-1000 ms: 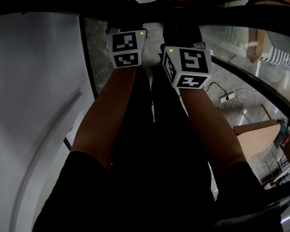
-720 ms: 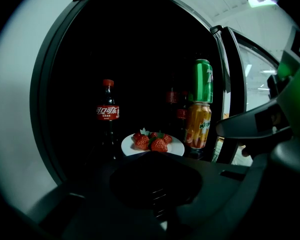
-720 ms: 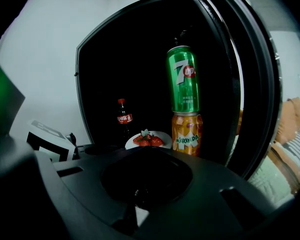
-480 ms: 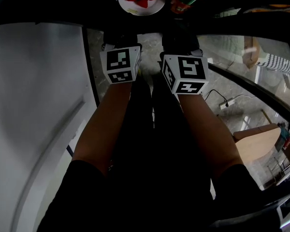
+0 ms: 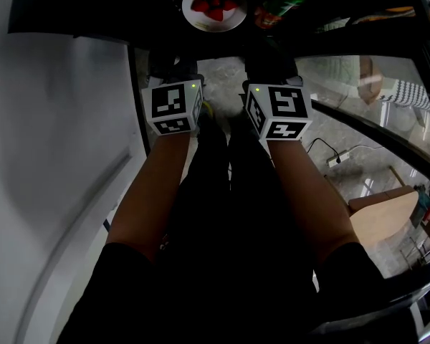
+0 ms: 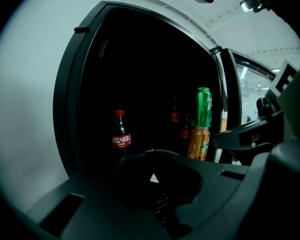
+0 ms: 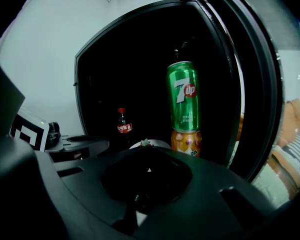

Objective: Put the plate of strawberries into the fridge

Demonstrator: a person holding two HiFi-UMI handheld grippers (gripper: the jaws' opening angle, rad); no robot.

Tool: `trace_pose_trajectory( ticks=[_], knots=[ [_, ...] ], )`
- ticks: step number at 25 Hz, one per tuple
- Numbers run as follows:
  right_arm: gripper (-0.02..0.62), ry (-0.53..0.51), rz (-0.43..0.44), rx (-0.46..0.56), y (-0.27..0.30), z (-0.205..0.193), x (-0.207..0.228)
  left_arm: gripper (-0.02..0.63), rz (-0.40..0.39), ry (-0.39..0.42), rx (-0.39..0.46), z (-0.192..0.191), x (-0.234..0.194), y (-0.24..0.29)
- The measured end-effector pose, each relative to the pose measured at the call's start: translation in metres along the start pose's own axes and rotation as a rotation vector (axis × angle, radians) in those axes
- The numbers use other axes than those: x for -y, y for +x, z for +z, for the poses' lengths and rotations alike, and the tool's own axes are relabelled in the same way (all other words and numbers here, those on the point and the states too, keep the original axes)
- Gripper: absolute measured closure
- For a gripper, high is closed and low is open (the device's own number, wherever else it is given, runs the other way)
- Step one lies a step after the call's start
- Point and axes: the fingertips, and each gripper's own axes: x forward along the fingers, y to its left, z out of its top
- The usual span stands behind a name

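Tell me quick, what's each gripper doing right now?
Left gripper: closed, holding nothing.
Right gripper: closed, holding nothing.

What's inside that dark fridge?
A plate of strawberries, a cola bottle, and a green 7up can stacked on an orange can. More red-labelled bottles stand further back. The upper part and back of the fridge are too dark to make out.

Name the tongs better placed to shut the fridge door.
Right, probably. The open glass door stands on the right, beside the right tongs; the left tongs sit across the opening by the white wall. The plate of strawberries is already inside.
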Motion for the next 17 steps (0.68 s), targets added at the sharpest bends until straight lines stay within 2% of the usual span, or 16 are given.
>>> trace_pose_trajectory(
  ticks=[8, 17],
  knots=[
    [0.592, 0.001, 0.001, 0.007, -0.001, 0.002, 0.000, 0.603, 0.010, -0.028, 0.025, 0.012, -0.006, -0.008],
    [0.592, 0.008, 0.004, 0.018, -0.004, 0.007, -0.001, 0.603, -0.008, -0.018, 0.039, 0.018, -0.007, -0.011]
  ],
)
